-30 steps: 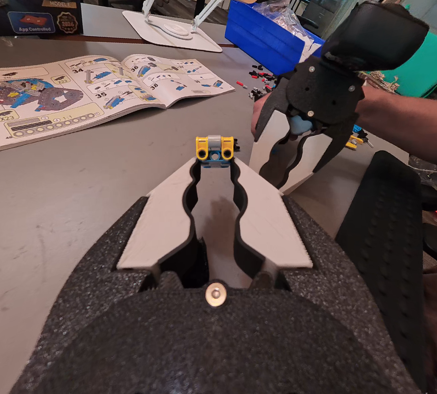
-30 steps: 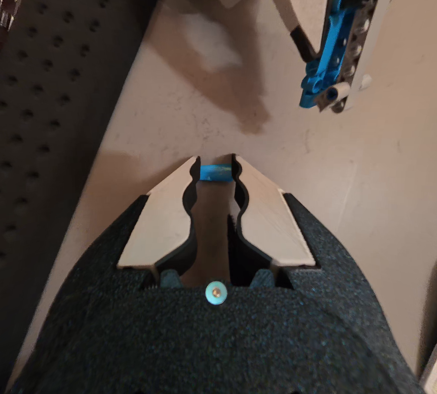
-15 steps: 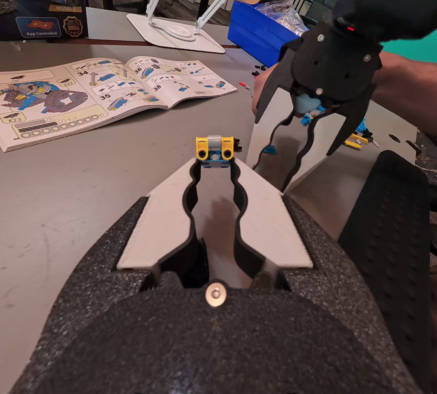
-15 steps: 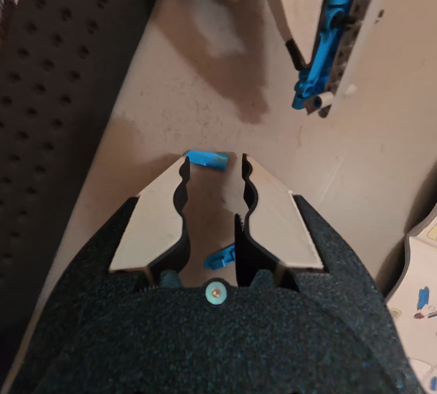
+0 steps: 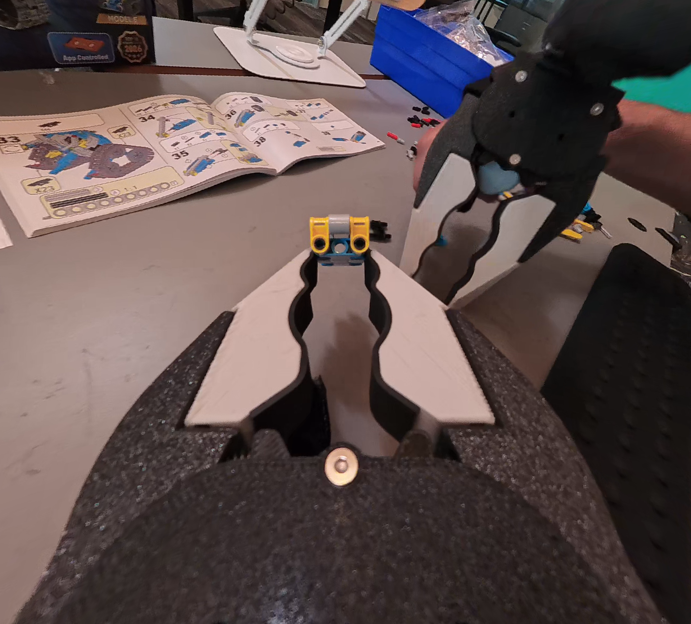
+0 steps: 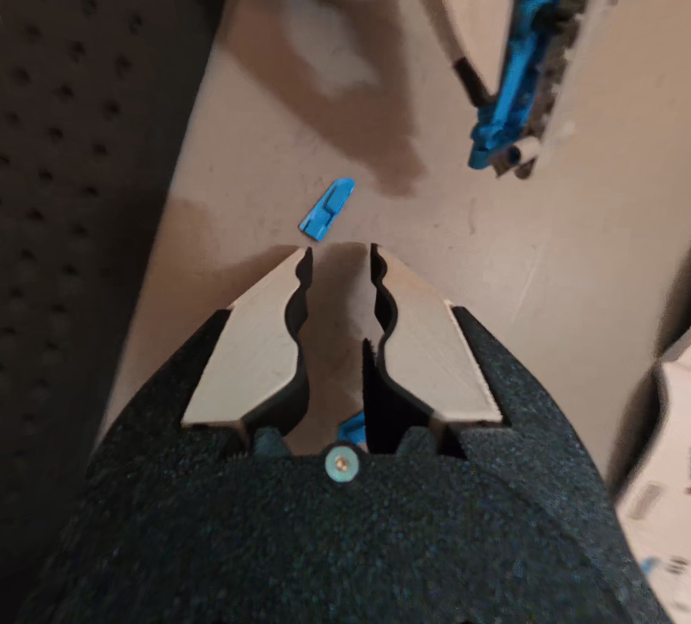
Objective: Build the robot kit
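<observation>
Item: a small blue, yellow and grey brick assembly was held clamped between the tips of the left gripper above the grey table, while the right gripper, fingers parted and empty, was poised just short of a loose blue piece lying flat, best straddled squarely before closing.

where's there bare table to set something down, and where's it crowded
Free: the grey table between the open instruction booklet and the left gripper, which is shut on the yellow and blue brick assembly.

Crowded: under the open right gripper, by the loose blue piece, and the small parts before the blue bin.
</observation>
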`<control>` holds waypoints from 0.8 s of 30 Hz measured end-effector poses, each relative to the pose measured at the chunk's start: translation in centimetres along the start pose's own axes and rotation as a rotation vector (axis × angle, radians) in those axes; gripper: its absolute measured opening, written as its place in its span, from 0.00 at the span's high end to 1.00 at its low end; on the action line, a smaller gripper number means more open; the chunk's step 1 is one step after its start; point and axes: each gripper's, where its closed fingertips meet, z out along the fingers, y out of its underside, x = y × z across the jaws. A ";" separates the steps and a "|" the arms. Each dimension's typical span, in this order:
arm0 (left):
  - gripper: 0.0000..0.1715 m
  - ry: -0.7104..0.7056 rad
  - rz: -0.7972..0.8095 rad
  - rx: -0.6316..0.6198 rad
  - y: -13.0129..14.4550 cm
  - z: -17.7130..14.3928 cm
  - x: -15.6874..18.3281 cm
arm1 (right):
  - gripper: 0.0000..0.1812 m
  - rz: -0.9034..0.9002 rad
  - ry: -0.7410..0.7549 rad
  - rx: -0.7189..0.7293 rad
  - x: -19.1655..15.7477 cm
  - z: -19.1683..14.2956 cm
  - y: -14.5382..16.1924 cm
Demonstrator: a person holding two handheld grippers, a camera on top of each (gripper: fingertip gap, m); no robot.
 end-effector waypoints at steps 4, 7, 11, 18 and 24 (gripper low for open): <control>0.86 -0.030 -0.038 0.027 -0.4 -0.5 -1.0 | 0.84 0.293 0.036 0.173 -0.2 0.2 -3.1; 0.86 -0.024 -0.063 0.033 -0.4 -0.5 -1.2 | 0.88 0.329 0.229 0.179 0.1 0.9 -2.8; 0.86 -0.011 -0.059 0.020 -0.3 -0.3 -0.9 | 0.89 0.443 0.374 0.245 0.1 0.7 -2.6; 0.86 0.060 -0.036 0.015 -0.2 -0.3 0.3 | 0.91 0.533 0.428 0.276 -0.1 2.0 -1.5; 0.86 0.147 0.022 0.078 -1.1 -1.5 1.4 | 0.96 0.686 0.167 0.422 -0.3 1.4 -2.1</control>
